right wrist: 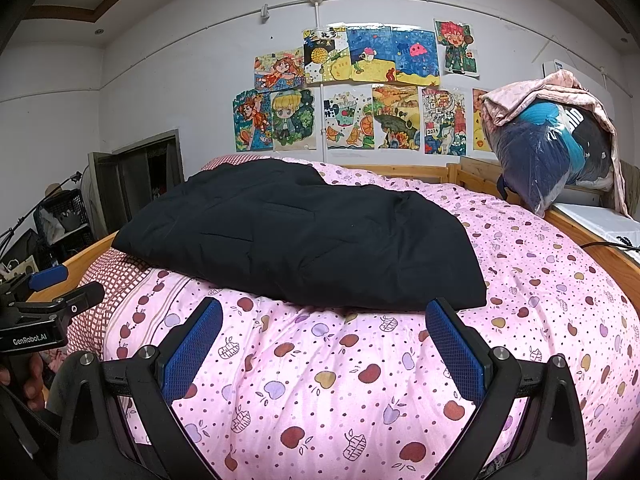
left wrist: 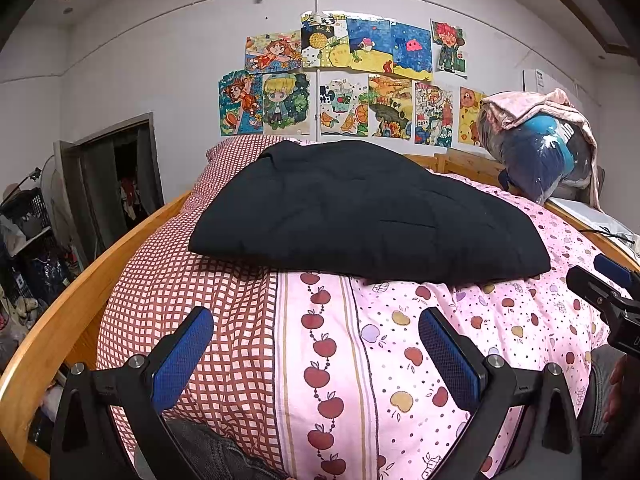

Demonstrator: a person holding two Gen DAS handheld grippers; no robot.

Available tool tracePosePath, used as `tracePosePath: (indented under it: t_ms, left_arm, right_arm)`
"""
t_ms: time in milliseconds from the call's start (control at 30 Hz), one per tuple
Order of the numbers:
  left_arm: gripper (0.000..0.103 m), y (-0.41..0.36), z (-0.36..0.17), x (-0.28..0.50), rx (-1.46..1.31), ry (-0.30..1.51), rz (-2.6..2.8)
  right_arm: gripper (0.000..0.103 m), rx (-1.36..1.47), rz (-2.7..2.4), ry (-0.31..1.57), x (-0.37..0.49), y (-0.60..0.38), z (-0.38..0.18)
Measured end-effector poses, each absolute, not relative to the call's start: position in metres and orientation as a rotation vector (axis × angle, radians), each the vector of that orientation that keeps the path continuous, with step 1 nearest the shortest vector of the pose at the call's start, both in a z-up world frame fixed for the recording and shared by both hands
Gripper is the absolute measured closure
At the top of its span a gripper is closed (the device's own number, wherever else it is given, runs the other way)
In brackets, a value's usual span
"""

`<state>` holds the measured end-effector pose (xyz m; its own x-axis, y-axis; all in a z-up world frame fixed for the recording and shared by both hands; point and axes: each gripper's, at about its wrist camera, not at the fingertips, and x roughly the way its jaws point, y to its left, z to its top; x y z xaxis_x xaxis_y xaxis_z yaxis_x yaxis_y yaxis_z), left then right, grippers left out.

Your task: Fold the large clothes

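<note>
A black garment (left wrist: 360, 212) (right wrist: 304, 236) lies folded in a flat bundle on the pink apple-print quilt (left wrist: 460, 320) (right wrist: 360, 380). My left gripper (left wrist: 316, 320) hovers open over the quilt, short of the garment's near edge, its blue pads (left wrist: 182, 360) wide apart and holding nothing. My right gripper (right wrist: 324, 314) is open too, just before the garment's near edge, with nothing between its fingers. In the left wrist view the right gripper (left wrist: 604, 280) shows at the far right; in the right wrist view the left gripper (right wrist: 60, 284) shows at the far left.
A wooden bed frame (left wrist: 80, 292) (right wrist: 600, 248) rims the quilt. A plastic bag of clothes under a pink cloth (left wrist: 540, 148) (right wrist: 552, 152) sits at the back right. Drawings (left wrist: 348, 80) cover the wall. Cluttered shelves (left wrist: 28, 240) stand left of the bed.
</note>
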<state>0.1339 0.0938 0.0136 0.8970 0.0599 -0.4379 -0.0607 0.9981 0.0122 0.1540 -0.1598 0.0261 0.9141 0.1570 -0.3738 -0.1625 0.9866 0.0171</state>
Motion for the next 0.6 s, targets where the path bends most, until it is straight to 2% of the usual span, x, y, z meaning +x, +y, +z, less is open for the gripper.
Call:
tracePosePath:
  t_ms: [600]
  left_arm:
    - [0.000, 0.0946, 0.0132, 0.1332, 0.001, 0.454, 0.058]
  right_arm:
    - [0.003, -0.013, 0.164, 0.383, 0.1536, -0.1596, 0.0261]
